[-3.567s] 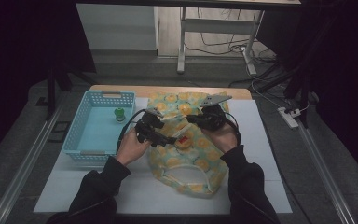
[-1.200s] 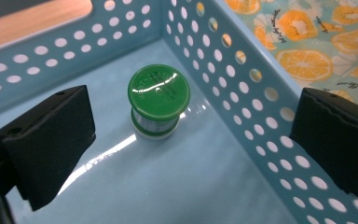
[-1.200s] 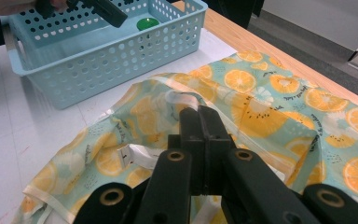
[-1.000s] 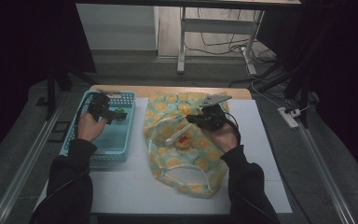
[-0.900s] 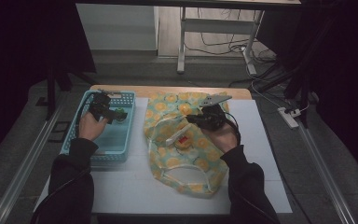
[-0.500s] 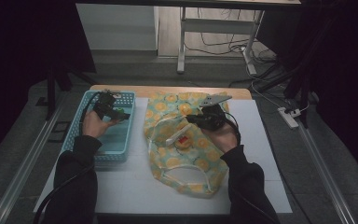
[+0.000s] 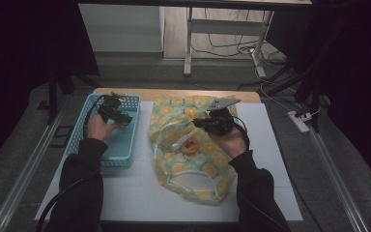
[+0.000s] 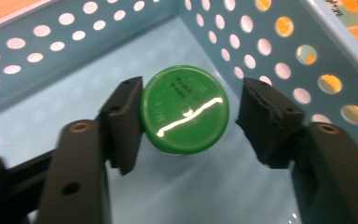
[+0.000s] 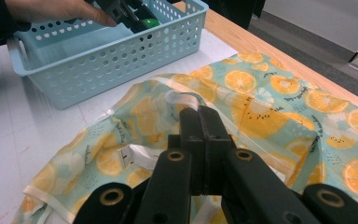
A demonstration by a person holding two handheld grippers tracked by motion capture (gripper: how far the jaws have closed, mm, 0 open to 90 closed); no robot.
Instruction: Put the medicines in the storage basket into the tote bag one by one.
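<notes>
Green-capped bottle point(image 8: 184, 109) stands in the blue basket point(image 8: 261, 28) near its far corner, between the left gripper point(image 8: 189, 114) jaws, which have just been closing — one pad is touching the cap, the other still clear. Uneven contact could tip it. Long axis is upright, cap upward. Right gripper point(image 9: 200, 140) is shut over the orange-print bag point(image 9: 270, 107) — whether fabric is pinched cannot be told.

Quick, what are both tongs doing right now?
Left tongs: open, just been closing around the green cap in the basket.
Right tongs: shut on the bag.
</notes>
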